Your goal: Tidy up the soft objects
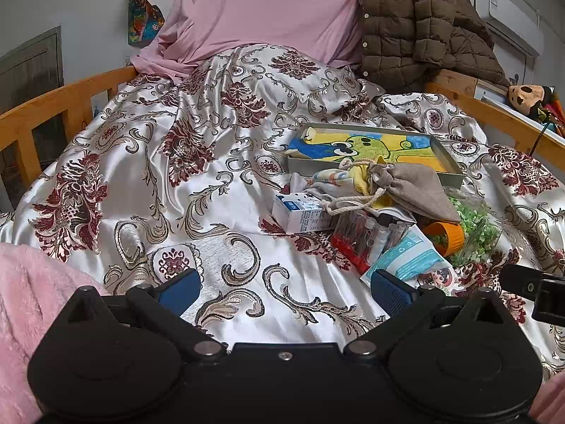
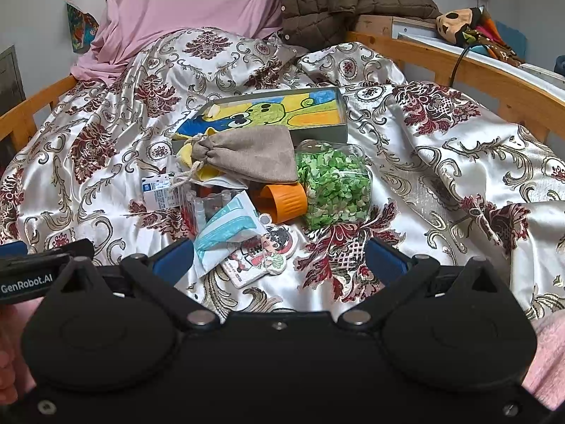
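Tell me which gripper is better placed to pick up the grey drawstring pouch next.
Probably the right gripper: open, it faces the pile, with the grey drawstring pouch nearly straight ahead. The left gripper, also open, has the pouch off to its right.

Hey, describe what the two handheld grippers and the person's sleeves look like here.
Both the left gripper and the right gripper have matte black plastic bodies with rounded lobes, silver pivot screws and blue ribbed finger pads. In the right wrist view, the left one's side carries white "GenRobot.AI" lettering. A fluffy pink sleeve shows at the frame edges.
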Tool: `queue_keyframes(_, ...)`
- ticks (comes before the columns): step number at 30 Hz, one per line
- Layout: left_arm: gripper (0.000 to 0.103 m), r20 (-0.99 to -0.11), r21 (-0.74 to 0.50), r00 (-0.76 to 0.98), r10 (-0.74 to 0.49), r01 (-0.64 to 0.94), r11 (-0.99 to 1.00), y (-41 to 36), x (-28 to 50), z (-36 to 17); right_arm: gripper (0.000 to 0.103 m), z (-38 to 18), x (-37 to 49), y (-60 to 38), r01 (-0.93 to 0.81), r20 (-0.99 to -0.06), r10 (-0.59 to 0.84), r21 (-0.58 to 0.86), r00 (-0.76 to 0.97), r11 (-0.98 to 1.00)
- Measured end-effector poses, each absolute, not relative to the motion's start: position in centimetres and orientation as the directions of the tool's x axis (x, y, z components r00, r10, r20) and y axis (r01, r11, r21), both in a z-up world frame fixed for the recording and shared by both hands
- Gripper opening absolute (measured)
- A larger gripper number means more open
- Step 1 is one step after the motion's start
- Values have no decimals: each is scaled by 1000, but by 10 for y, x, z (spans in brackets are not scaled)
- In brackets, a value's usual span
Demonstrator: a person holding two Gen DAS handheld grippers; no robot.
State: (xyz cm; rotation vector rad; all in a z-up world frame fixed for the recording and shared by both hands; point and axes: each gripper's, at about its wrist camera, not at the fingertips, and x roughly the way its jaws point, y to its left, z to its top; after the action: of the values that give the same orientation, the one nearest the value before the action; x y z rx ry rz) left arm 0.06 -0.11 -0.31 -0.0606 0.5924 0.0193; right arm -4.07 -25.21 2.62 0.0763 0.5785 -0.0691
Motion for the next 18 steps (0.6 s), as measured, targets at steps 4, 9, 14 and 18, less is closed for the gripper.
queue_keyframes(4,102,-560,-53,829,-1,-35,998,-1,1,-3,102,27,-40,-253,77,-557,-30,61,830,995)
queue_keyframes(9,102,-561,-57,828,-8,-29,998,-3,0,-8,102,26,-39,-252,56,-573,-7,68,819,996)
queue_keyframes(14,102,-589,-44,808,-22,-5,999,-5,9,-8,102,26,-34,-251,31,-603,27,86,797,996)
queue_keyframes(18,102,-641,-59,766,-50,16,998,-6,21,-3,102,24,-28,-254,15,-640,66,120,765,993)
